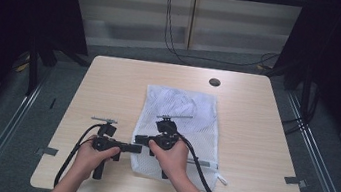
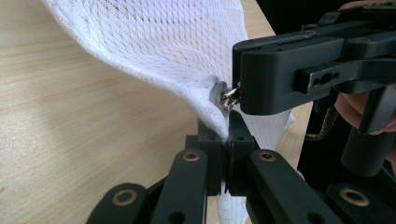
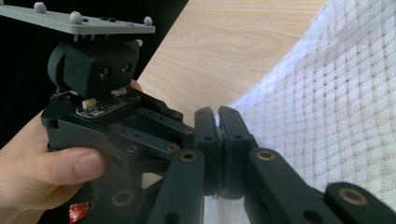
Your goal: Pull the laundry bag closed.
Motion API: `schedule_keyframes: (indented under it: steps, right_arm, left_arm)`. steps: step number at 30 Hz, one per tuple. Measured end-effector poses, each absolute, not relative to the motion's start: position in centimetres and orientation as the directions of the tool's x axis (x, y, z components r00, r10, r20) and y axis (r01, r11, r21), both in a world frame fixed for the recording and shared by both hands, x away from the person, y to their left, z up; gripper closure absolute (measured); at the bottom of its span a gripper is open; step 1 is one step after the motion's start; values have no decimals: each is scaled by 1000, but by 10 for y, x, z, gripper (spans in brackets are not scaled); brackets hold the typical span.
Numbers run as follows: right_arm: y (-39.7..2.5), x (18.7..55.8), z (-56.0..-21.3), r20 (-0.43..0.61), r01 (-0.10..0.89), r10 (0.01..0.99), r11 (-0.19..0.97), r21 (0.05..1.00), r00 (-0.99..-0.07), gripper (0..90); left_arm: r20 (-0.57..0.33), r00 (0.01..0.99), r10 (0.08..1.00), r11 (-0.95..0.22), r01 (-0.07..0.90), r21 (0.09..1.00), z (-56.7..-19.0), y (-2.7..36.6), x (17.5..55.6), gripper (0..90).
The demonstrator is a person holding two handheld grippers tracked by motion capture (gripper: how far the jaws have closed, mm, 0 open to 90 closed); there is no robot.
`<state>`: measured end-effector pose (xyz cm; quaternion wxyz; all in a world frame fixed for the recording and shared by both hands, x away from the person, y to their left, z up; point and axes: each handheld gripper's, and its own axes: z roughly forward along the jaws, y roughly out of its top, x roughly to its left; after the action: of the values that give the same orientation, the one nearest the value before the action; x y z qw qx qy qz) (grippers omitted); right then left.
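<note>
Mesh laundry bag (image 1: pixel 180 122) lies lengthwise on table (image 1: pixel 253 138); left gripper (image 2: pixel 228 140) pinches its near-left corner, right gripper (image 2: pixel 240 95) clamps the zipper pull (image 2: pixel 229 97).

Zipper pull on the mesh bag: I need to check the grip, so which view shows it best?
The left gripper view: the metal zipper pull sits at the right claw's tip. The high view shows the bag whole; the right gripper view shows mesh.
</note>
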<state>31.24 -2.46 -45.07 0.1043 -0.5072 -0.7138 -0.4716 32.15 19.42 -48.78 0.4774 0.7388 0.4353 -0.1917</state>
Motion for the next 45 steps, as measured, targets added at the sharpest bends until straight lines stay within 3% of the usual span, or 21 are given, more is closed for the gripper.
schedule_keyframes:
  steps: [45]
  right_arm:
    - [-45, 313, -453, 632, 830, 623, 52, 556, -462, 877]
  left_arm:
    - [-708, 516, 483, -162, 847, 507, -483, 197, 321, 884]
